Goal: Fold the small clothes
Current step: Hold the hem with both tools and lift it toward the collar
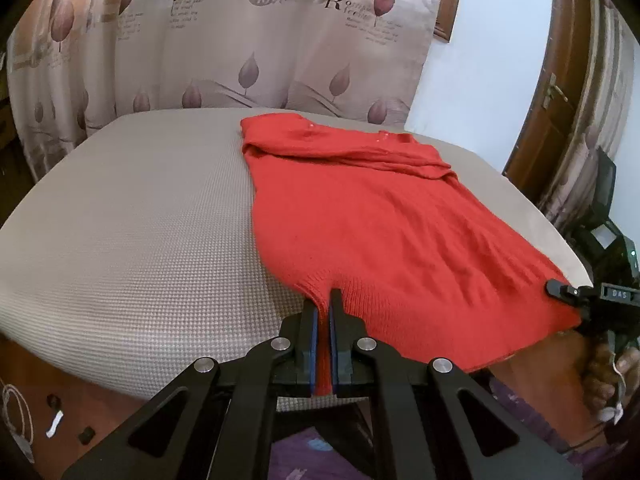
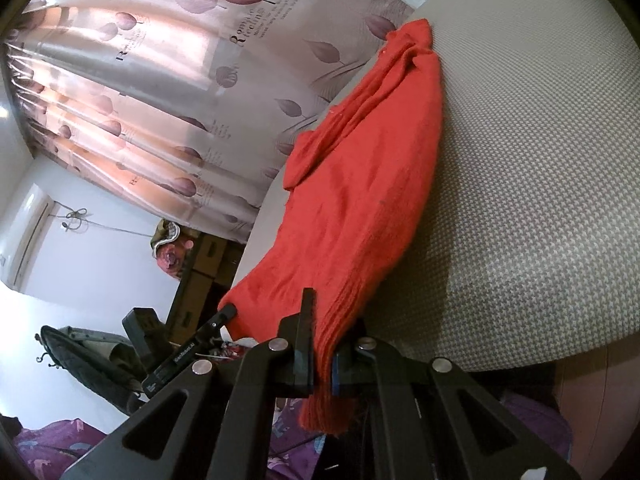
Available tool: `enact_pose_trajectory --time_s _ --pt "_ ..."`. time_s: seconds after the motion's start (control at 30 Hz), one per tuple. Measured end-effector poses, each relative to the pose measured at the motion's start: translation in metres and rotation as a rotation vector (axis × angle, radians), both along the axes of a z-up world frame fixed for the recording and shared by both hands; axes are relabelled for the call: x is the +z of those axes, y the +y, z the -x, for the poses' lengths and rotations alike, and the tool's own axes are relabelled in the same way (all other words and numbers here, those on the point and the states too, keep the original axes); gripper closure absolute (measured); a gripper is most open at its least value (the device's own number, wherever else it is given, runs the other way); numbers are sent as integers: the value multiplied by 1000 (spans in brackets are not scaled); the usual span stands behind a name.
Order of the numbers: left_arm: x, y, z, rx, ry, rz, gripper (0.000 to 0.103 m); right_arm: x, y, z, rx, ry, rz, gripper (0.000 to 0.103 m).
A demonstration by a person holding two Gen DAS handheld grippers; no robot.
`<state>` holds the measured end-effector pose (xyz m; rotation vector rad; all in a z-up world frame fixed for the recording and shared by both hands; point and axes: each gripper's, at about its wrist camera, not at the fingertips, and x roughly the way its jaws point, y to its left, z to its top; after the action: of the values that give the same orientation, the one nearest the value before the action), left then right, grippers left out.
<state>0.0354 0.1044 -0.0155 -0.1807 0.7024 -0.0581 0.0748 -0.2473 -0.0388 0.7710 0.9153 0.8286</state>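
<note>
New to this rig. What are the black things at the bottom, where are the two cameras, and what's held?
No robot arm here: a person holds one hand-held gripper in each hand, each carrying a fisheye camera looking along its jaws. In the left camera's picture, the left gripper is shut on the near hem of a red sweater lying on a grey padded surface. In the right camera's picture, the right gripper is shut on the hem's other corner. Patterned curtains hang behind.

Plain red knit garment (image 1: pixel 380 216), grey-and-white houndstooth table cover (image 1: pixel 140 240), beige curtain (image 1: pixel 224 40) printed with mauve leaves, pale blue wall (image 1: pixel 480 60), brown door (image 1: pixel 560 92)
</note>
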Motion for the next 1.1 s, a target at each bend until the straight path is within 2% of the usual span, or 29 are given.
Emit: enact_pose_trajectory --time_s 0.5,1.1 --pt "3 -1 15 0 -26 -24 99 8 0 11 7 -33 -18 96" --pt "4 8 21 6 -33 19 99 13 -9 15 -21 -43 -21 96"
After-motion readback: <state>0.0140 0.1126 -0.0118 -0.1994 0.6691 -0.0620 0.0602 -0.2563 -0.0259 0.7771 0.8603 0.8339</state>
